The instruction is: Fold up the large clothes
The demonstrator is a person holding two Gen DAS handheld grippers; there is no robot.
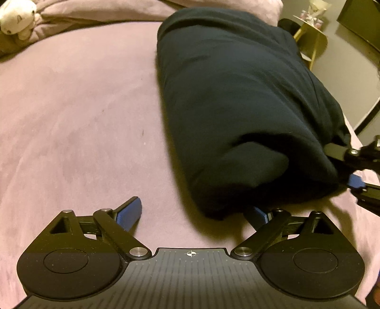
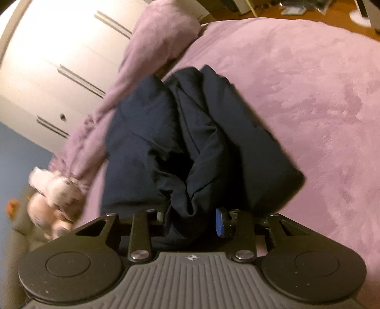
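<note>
Nearest in the left wrist view, the left gripper [image 1: 193, 211] lay low over the pink bedcover [image 1: 78, 123] with its jaws spread wide and nothing between them. Its left blue pad [image 1: 129, 212] rested free above the cover, while the right pad [image 1: 260, 215] sat just under the near edge of the dark navy garment [image 1: 237, 99]. The garment lay as a thick folded bundle on the right half of the bed, running from just beyond the left gripper away toward the far right.

At the right edge of that view, the right gripper [image 1: 351, 166] met the near right corner of the bundle, its blue-padded finger pressed against the cloth. In the right wrist view, the right gripper [image 2: 190, 223] was clenched on a bunched fold of the garment [image 2: 190, 133], the fabric gathered between its fingers and the blue pad [image 2: 220, 222] tight against the cloth. From there the bundle stretched away across the bedcover [image 2: 308, 95].

Farther off, a pale stuffed toy [image 1: 17, 17] lay at the far left of the bed, blurred in the right wrist view [image 2: 54, 192]. Beyond the bundle a rumpled pink blanket [image 2: 154, 35] was heaped, with a white wardrobe [image 2: 59, 59] behind it. A small yellow side table [image 1: 311, 35] stood past the far right side of the bed.
</note>
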